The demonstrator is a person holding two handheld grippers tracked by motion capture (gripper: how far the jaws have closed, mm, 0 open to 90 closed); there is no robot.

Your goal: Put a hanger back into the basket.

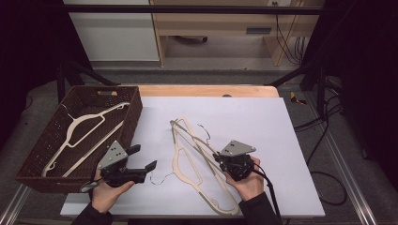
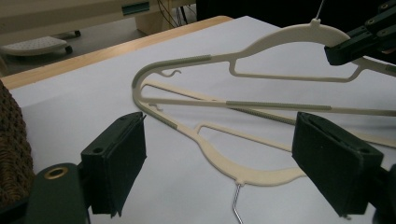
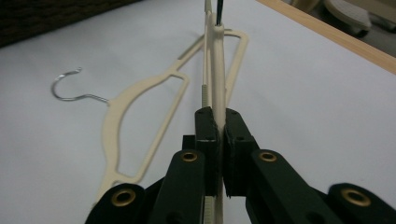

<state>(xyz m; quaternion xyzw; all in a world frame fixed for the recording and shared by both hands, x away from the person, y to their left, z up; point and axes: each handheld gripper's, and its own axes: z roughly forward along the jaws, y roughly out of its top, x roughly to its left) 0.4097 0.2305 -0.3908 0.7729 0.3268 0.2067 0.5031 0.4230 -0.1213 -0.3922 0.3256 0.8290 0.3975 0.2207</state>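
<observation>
At a white-covered table [image 1: 263, 122] on a grey floor, the right hand-held gripper [image 1: 220, 159] clenches a cream plastic hanger [image 3: 217, 70], lifted on edge above another hanger [image 1: 180, 164]; the left hand-held gripper [image 1: 143, 159] hovers with jaws apart beside a woven brown basket [image 1: 136, 110].

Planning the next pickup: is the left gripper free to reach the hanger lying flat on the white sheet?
Probably yes. The left gripper is open and empty, and the flat hanger lies just ahead with bare white sheet between. The right gripper grips a different, lifted hanger.
</observation>
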